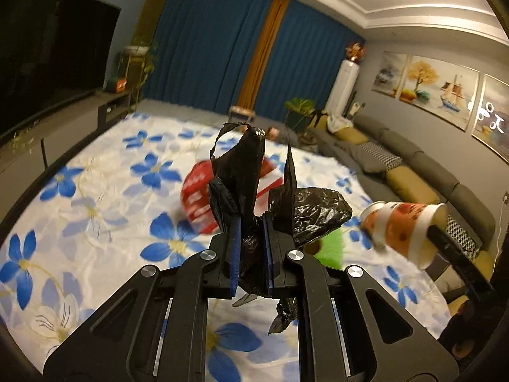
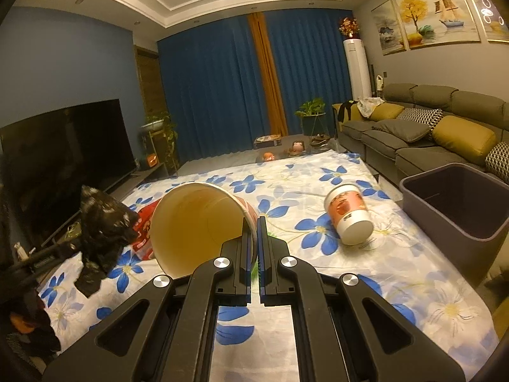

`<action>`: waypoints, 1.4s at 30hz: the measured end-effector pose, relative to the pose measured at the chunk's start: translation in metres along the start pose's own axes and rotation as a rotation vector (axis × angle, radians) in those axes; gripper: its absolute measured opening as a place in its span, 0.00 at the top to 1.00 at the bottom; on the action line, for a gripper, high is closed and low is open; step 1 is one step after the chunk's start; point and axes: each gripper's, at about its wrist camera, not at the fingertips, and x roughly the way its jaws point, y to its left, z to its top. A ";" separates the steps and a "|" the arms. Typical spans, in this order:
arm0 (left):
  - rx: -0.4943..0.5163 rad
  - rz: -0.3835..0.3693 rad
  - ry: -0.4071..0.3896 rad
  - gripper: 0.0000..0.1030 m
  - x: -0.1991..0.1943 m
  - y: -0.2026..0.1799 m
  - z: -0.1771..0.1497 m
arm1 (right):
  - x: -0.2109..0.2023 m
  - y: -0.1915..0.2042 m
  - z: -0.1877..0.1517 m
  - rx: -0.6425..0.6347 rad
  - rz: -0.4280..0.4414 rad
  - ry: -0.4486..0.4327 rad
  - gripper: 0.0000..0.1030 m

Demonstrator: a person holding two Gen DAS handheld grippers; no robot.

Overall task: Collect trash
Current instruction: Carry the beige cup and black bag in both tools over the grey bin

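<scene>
The left gripper (image 1: pixel 251 238) clamps its jaws on a crumpled black bag (image 1: pixel 251 172) at frame centre, clear of the floral sheet (image 1: pixel 95 197). The right gripper (image 2: pixel 253 248) pinches a paper cup (image 2: pixel 197 226) by its rim, ready for the grey bin (image 2: pixel 458 203) at right.

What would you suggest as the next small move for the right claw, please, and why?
Probably swing the right claw rightward toward the grey bin. It is shut on the rim of a paper cup, the bin stands open at the right, and a second cup lies on the floral sheet.
</scene>
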 end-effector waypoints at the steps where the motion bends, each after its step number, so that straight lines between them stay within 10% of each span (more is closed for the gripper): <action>1: 0.008 -0.004 -0.008 0.89 -0.002 -0.005 0.001 | -0.004 -0.003 0.001 0.003 -0.005 -0.006 0.96; 42: 0.369 -0.586 0.045 0.89 0.142 -0.359 -0.013 | -0.052 -0.237 0.047 0.171 -0.525 -0.173 0.96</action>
